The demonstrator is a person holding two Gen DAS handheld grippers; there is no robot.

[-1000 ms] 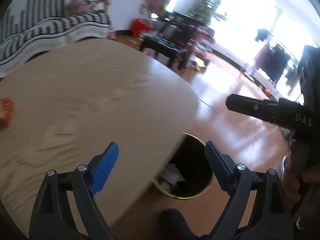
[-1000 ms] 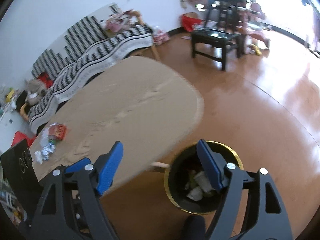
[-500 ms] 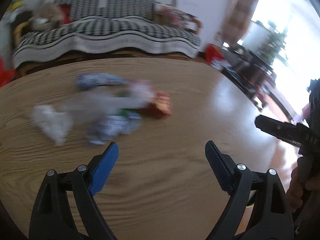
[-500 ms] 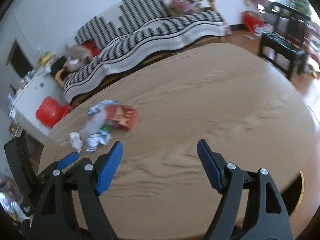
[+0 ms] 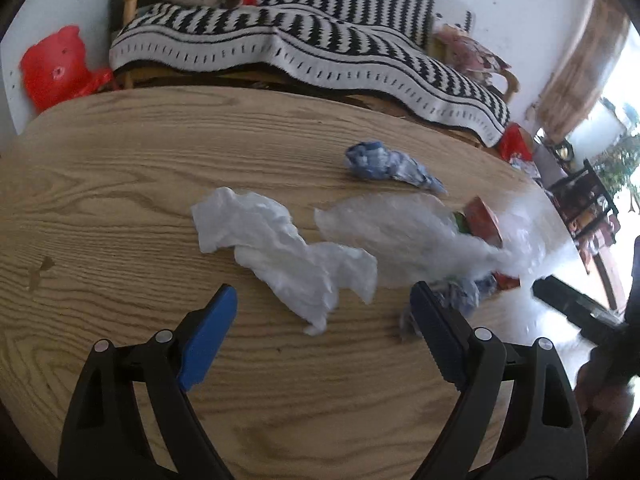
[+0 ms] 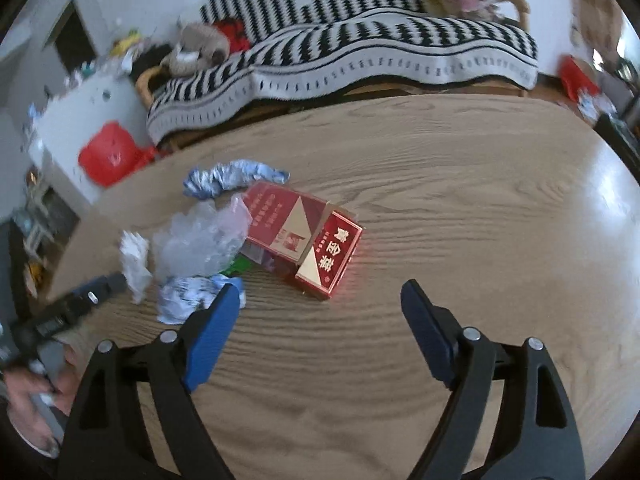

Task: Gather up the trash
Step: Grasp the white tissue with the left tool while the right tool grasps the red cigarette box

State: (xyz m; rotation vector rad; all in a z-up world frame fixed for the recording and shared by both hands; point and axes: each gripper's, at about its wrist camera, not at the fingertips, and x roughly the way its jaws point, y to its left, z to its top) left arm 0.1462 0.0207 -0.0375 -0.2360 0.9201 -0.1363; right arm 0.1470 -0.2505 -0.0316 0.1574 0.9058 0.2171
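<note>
While both claws hang over the wooden worktop with nothing between their blue pads, the step in hand looks like the approach to another piece of trash. The left claw stands spread wide, just short of a crumpled white tissue. Past that lie a clear plastic bag and, nearer the far edge, a blue-and-white wrapper. The right claw is empty too; its jaws have just been opening and now stand wide. Ahead of it lies a red cigarette box, partly over the clear bag's edge, and a second crumpled blue-white wrapper lies just beside its left pad. All the litter is bunched toward the worktop's left end as the right wrist view shows it.

Next, I judge, each claw must drop onto one item: the left straddling the tissue's thickest fold, the right squaring its pads across the box's narrow sides. Thin film may slip.
</note>
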